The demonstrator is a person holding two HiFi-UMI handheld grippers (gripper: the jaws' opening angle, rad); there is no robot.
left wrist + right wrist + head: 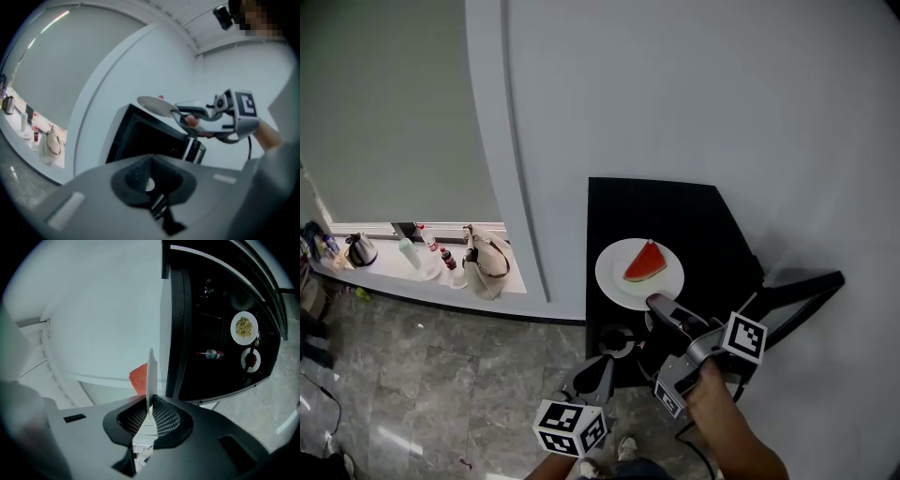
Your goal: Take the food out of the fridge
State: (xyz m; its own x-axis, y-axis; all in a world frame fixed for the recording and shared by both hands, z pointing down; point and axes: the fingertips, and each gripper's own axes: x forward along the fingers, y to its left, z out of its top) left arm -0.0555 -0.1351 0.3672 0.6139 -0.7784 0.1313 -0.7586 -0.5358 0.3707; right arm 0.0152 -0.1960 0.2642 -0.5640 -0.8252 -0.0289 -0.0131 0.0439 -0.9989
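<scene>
above the black fridge (675,211), my right gripper (659,304) is pinching the near rim of the white plate (617,277); the watermelon wedge (645,263) is sitting just ahead of those jaws, pointing away; my left gripper (602,366) is hanging lower, pressed together, empty.

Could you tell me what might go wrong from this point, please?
The right claw pinches only the rim of the round white plate, so it could tip or slip out. The red wedge-shaped watermelon slice lies loose and might slide off. The plate hangs above the top of the black fridge and could knock it.
</scene>
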